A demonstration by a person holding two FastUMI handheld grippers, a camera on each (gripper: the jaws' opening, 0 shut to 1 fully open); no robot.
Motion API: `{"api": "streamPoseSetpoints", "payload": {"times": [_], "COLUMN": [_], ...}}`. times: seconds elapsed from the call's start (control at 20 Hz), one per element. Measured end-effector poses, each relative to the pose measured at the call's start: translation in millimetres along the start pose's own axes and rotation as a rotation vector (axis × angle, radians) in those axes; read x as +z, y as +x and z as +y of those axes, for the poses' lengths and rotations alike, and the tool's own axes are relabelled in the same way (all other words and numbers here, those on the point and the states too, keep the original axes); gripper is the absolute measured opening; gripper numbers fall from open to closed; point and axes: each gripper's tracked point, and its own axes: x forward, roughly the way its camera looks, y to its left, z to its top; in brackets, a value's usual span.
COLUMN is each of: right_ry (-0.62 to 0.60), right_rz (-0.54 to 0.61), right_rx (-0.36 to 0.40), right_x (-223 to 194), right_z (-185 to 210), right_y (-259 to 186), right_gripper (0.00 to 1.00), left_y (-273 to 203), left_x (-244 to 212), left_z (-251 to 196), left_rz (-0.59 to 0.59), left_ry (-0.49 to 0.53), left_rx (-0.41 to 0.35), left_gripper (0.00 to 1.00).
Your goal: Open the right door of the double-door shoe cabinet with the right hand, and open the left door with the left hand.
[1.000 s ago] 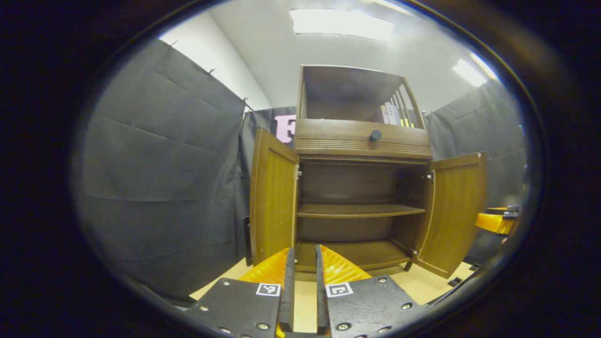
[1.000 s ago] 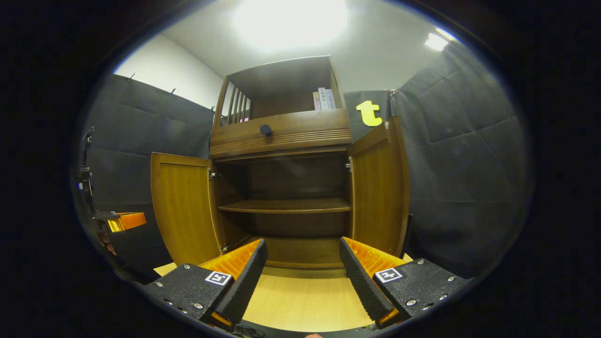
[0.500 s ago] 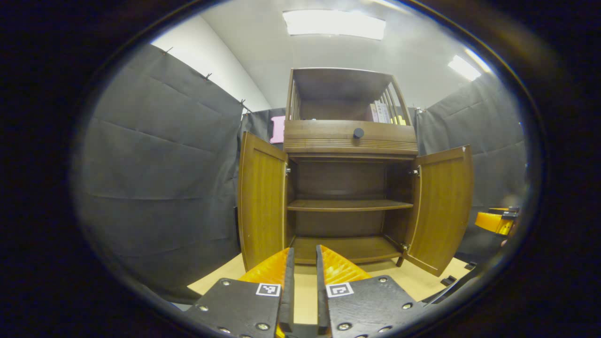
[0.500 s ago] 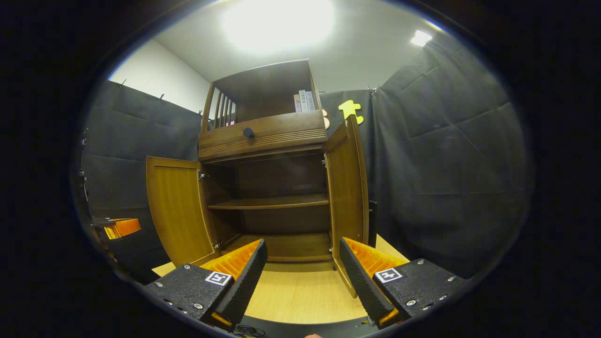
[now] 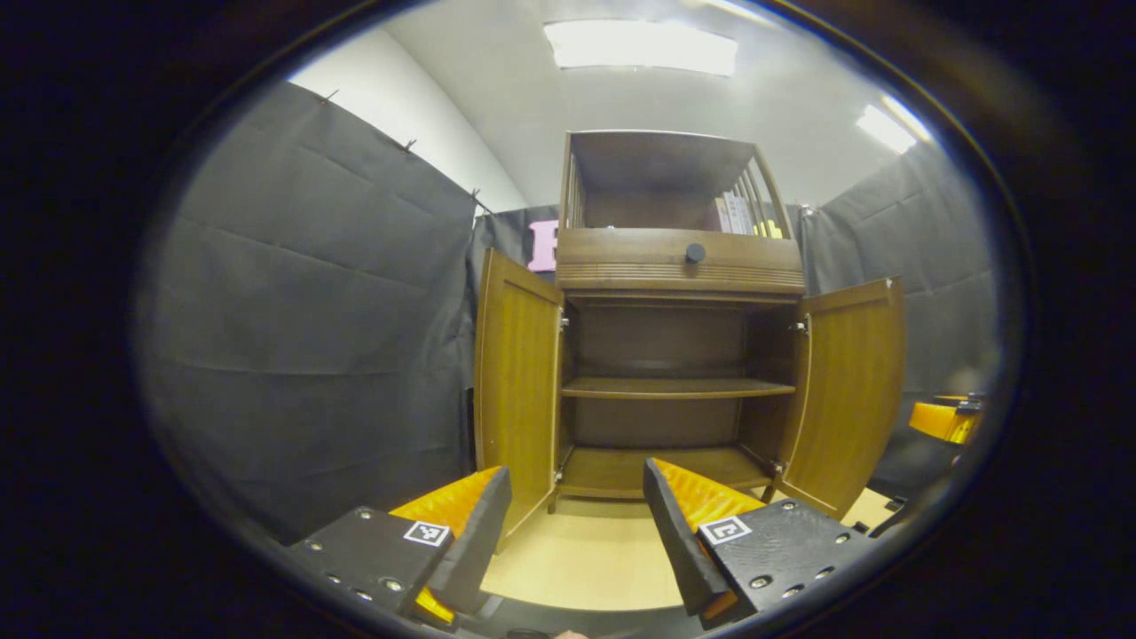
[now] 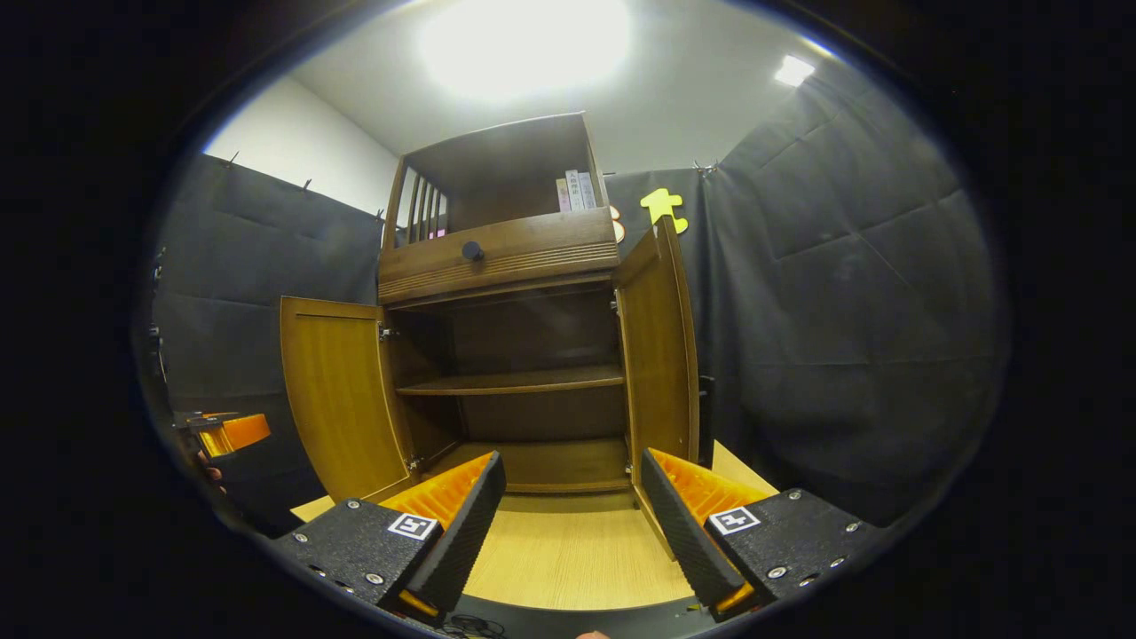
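Observation:
The brown wooden shoe cabinet (image 5: 679, 266) stands ahead with both lower doors swung open, showing two bare shelves. In the left gripper view its left door (image 5: 516, 390) stands edge-on just past my left gripper (image 5: 577, 541), which is open and holds nothing. The right door (image 5: 848, 390) angles outward. In the right gripper view the right door (image 6: 661, 355) juts toward me just above my open, unloaded right gripper (image 6: 572, 524), and the left door (image 6: 342, 399) hangs wide. Neither gripper touches a door. The left gripper (image 6: 226, 432) also shows at the far left there, and the right gripper (image 5: 945, 417) at the left gripper view's right edge.
Above the doors is a drawer with a round dark knob (image 5: 695, 254), and an open top shelf holding a few books (image 5: 737, 213). Black cloth walls close in on both sides. A light wooden floor (image 5: 586, 559) lies between me and the cabinet.
My left gripper's fingers have spread from nearly shut to open. The right gripper stays open and the cabinet has slid left in its view. Both doors remain open.

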Motion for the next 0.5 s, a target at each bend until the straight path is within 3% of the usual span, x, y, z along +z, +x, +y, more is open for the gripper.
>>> {"api": "streamPoseSetpoints", "payload": {"times": [0.5], "right_ry": [-0.019], "right_rz": [-0.008], "right_rx": [0.003], "right_x": [2.2], "right_z": [3.2], "right_y": [10.8], "right_gripper": [0.95], "left_y": [3.2], "left_x": [2.6], "left_z": [15.1], "left_rz": [-0.012], "left_ry": [0.054], "left_rx": [0.046], "left_gripper": [0.92]}}
